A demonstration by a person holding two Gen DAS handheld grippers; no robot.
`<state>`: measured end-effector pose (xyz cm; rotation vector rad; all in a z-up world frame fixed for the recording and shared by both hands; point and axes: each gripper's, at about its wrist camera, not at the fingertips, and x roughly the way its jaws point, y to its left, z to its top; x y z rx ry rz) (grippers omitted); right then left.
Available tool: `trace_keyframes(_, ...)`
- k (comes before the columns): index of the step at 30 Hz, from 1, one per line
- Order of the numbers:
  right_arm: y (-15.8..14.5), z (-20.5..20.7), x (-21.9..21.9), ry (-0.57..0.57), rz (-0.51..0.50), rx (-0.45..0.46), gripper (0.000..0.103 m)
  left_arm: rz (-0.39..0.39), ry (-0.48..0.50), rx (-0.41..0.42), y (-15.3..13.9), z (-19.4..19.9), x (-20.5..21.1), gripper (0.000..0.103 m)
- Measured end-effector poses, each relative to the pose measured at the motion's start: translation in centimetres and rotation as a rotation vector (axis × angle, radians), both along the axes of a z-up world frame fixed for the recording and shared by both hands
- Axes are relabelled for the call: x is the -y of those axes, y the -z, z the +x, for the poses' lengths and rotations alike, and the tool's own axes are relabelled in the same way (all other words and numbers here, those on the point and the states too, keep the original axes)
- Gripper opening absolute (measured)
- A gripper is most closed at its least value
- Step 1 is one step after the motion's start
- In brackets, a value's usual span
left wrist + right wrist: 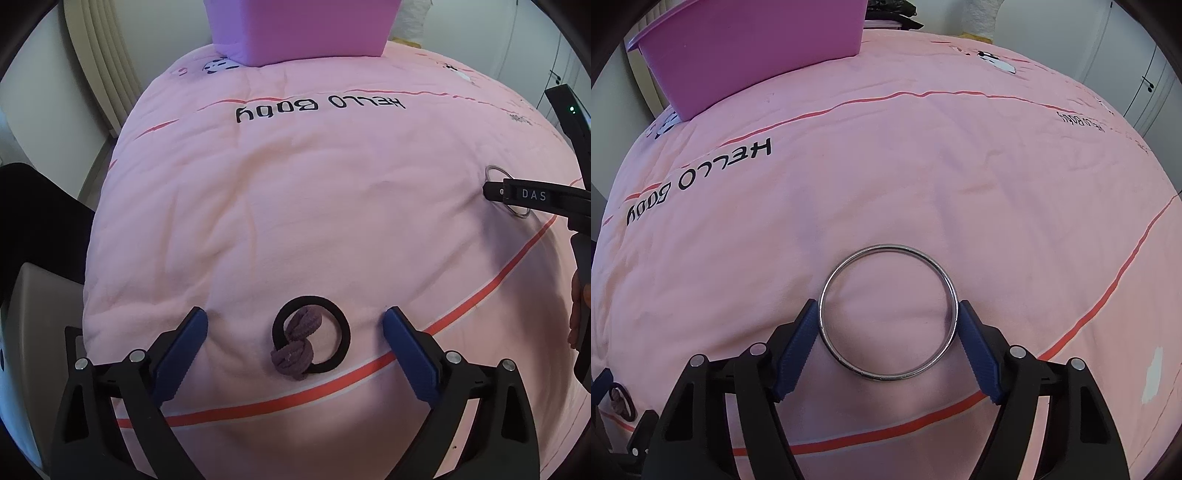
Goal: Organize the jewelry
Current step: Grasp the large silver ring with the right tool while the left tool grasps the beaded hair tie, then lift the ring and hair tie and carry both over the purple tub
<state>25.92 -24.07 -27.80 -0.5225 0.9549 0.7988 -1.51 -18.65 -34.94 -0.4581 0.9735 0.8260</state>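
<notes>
Right gripper (888, 314) seemingly pinches the silver bangle (888, 312); left gripper (295, 321) spread around hair ties (308, 338).

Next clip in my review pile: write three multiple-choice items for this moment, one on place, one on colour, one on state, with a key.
1. Where is the silver bangle?
A. inside the purple bin
B. between the fingers of the right hand-held gripper
C. on the floor

2. What colour is the plain hair tie?
A. black
B. white
C. yellow

3. How is the left hand-held gripper?
A. shut on the knotted hair tie
B. holding the bin
C. open, with both ties between its fingers

Key:
1 B: the right hand-held gripper has a pad at each side of the bangle.
2 A: it is a black loop under the mauve knotted hair tie.
3 C: the fingers stand wide apart, clear of both ties.
</notes>
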Motion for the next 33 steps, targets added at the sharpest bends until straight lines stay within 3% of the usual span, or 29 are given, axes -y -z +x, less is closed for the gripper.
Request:
trace_keyframes(7,-0.2,-0.6,0.0,0.011,0.000,0.012,0.072,0.024,0.041,0.015,-0.1,-0.7,0.5,0.084)
trace_keyframes(13,-0.1,-1.1,0.1,0.016,0.002,0.022,0.072,0.019,0.071,-0.001,-0.6,-0.7,0.7,0.071)
trace_keyframes(16,-0.2,-1.1,0.2,0.019,0.002,0.022,0.072,0.004,0.084,-0.008,-1.0,-0.6,0.6,0.060)
trace_keyframes(19,-0.2,-1.1,0.3,0.022,0.002,0.024,0.072,-0.005,0.105,-0.024,-1.4,-0.6,0.6,0.042)
trace_keyframes(20,-0.2,-1.1,0.3,0.025,0.002,0.023,0.072,-0.015,0.116,-0.023,-1.5,-0.5,0.5,0.029)
trace_keyframes(23,-0.3,-1.3,0.4,0.031,0.004,0.021,0.072,-0.032,0.146,-0.025,-1.7,-0.5,0.3,0.019)
trace_keyframes(33,-0.7,-2.3,0.8,0.063,0.005,0.012,0.072,-0.065,0.225,-0.065,-2.5,0.0,-0.8,0.016)
